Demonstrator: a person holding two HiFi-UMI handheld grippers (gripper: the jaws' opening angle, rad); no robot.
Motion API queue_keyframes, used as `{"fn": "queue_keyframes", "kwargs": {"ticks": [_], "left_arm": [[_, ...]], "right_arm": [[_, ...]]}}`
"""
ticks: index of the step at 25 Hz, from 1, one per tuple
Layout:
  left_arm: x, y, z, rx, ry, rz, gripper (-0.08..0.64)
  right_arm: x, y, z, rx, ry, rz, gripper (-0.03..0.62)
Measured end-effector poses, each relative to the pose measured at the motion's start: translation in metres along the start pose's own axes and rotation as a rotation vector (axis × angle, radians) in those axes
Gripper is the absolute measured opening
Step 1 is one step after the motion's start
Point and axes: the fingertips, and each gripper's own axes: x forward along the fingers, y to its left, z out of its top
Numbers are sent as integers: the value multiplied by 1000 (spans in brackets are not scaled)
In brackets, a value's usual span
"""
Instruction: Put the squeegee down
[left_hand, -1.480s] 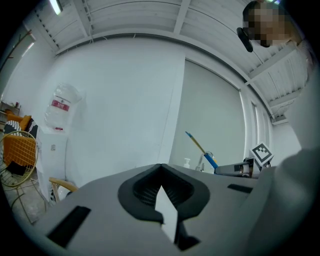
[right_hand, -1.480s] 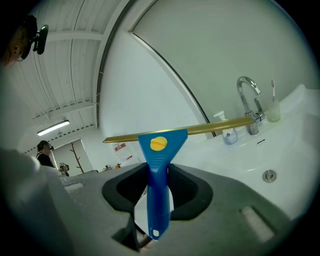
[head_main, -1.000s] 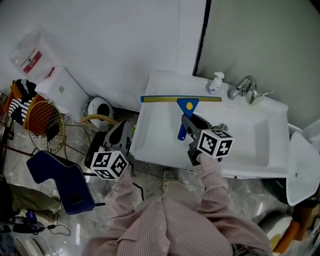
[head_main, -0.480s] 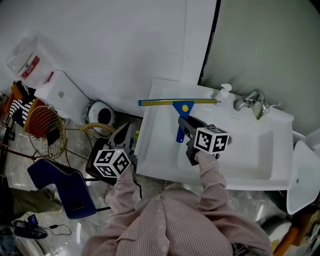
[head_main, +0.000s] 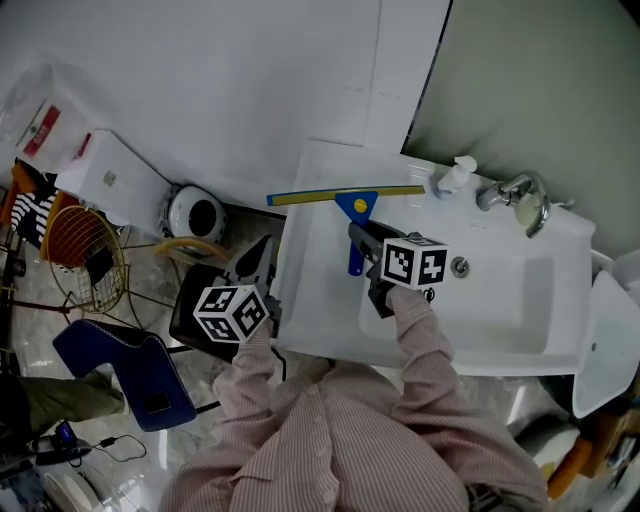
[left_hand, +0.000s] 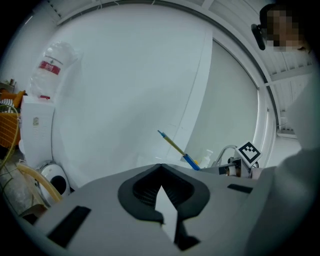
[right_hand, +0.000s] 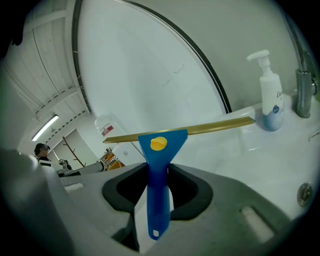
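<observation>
Both grippers have sunk: your left gripper (head_main: 262, 250), pressed together and empty, hangs off the sink's (head_main: 315, 180) left edge. Your right gripper (head_main: 360, 238) pinches the squeegee (head_main: 357, 205) by its handle over the sink's rear left corner. Likely mid-lowering; next rest it flat, then release.

Right tongs (head_main: 358, 240) hold squeegee (head_main: 345, 197) above sink (head_main: 318, 300).

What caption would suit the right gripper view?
Right tool grips a blue squeegee by its handle over the white sink, soap bottle beyond.
</observation>
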Motion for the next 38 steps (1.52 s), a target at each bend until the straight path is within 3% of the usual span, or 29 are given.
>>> {"fn": "queue_keyframes", "kwargs": {"ticks": [15, 26, 38], "left_arm": [[45, 14, -44, -54, 137, -83, 2], [49, 24, -48, -83, 142, -83, 2], [50, 24, -55, -99, 153, -86, 2]], "right_arm": [[52, -32, -40, 87, 141, -72, 129], [69, -44, -54, 128, 231, -104, 129], [72, -45, -55, 134, 225, -108, 130]]}}
